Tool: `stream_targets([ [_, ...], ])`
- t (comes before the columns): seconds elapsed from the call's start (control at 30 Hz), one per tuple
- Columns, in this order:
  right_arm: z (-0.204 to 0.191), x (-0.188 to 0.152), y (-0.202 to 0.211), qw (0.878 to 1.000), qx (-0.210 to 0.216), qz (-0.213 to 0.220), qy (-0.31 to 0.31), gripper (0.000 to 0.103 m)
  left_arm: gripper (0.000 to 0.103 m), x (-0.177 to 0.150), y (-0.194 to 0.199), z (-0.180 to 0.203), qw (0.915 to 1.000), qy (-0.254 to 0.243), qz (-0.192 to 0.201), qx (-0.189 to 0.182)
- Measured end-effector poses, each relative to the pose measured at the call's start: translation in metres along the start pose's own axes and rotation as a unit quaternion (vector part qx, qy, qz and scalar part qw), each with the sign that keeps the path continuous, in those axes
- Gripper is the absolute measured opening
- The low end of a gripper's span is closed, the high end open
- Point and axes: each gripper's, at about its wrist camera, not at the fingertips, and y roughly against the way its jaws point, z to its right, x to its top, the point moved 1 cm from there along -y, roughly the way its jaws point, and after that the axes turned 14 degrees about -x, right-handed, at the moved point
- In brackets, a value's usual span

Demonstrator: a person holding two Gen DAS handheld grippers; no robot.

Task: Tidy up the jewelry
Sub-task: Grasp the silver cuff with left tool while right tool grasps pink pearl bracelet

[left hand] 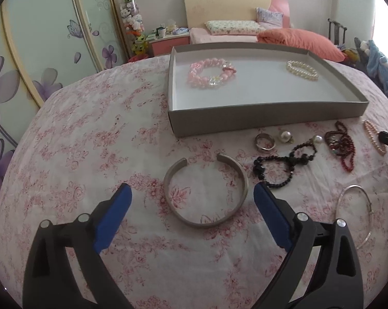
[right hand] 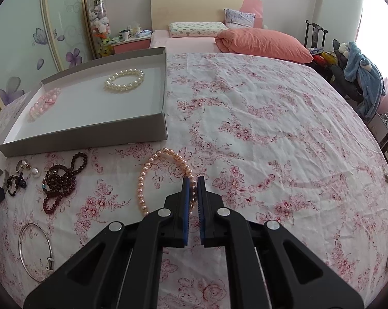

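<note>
A grey tray (left hand: 266, 114) (right hand: 91, 135) on the floral cloth holds a pink bead bracelet (left hand: 210, 73) (right hand: 43, 104) and a cream pearl bracelet (left hand: 302, 70) (right hand: 124, 80). My left gripper (left hand: 192, 193) stands open, its blue pads either side of a silver cuff bangle (left hand: 206, 193) that lies flat on the cloth. My right gripper (right hand: 193, 182) is shut on the near right part of a peach pearl bracelet (right hand: 152, 175) (left hand: 374, 139), which rests on the cloth.
Loose pieces lie in front of the tray: silver rings (left hand: 265, 142), pearl earrings (left hand: 285, 137), black beads (left hand: 284, 166), dark red beads (left hand: 342, 145) (right hand: 62, 180) and a thin silver bangle (left hand: 358, 213) (right hand: 35, 252). A bed with an orange pillow (right hand: 263, 42) stands behind.
</note>
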Motion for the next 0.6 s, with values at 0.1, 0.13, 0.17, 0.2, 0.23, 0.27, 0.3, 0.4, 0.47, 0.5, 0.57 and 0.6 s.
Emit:
stream_targets([
  [0.1,0.0001,0.0,-0.0002,1.0,0.002,-0.001,-0.001,0.007,0.094,0.0029,-0.0042,-0.0021,0.9999,0.009,-0.005,0.007],
  [0.13,-0.0003,0.0002,0.0,1.0,0.002,-0.001,-0.001,0.007,0.094,0.0032,-0.0048,-0.0024,0.9999,0.012,-0.005,0.008],
  [0.17,-0.0004,0.0003,0.0002,1.0,0.002,-0.001,-0.001,0.007,0.094,0.0044,-0.0056,-0.0034,0.9998,0.016,-0.005,0.007],
  [0.2,-0.0004,0.0003,0.0001,1.0,0.002,-0.001,-0.001,0.007,0.094,0.0051,-0.0066,-0.0043,0.9998,0.019,-0.006,0.005],
  [0.23,-0.0004,0.0003,0.0001,1.0,0.002,-0.001,-0.001,0.007,0.093,0.0055,-0.0071,-0.0054,0.9997,0.025,-0.006,-0.001],
  [0.27,-0.0003,0.0004,0.0,1.0,0.002,-0.001,-0.001,0.007,0.09,0.0058,-0.0075,-0.007,0.9995,0.031,-0.006,-0.008],
  [0.3,-0.0003,0.0005,0.0001,1.0,0.003,-0.001,-0.002,0.007,0.085,0.005,-0.0074,-0.0078,0.9993,0.035,-0.005,-0.014],
  [0.4,0.0003,-0.0001,0.0005,1.0,0.003,-0.001,-0.002,0.007,0.07,0.0052,-0.0063,-0.0091,0.9988,0.04,0.001,-0.027],
  [0.47,0.0005,-0.0001,0.0004,1.0,0.004,-0.001,-0.002,0.007,0.066,0.005,-0.006,-0.0069,0.999,0.037,0.003,-0.025],
  [0.5,0.0001,-0.0001,0.0002,1.0,0.004,-0.001,-0.002,0.007,0.066,0.005,-0.0061,-0.0069,0.9989,0.039,0.004,-0.026],
  [0.57,0.0002,-0.0002,0.0002,1.0,0.005,-0.002,-0.003,0.007,0.066,0.0049,-0.0062,-0.0068,0.9988,0.04,0.004,-0.028],
  [0.6,0.0001,-0.0002,0.0002,1.0,0.005,-0.002,-0.003,0.007,0.066,0.005,-0.0063,-0.0067,0.9988,0.04,0.004,-0.028],
])
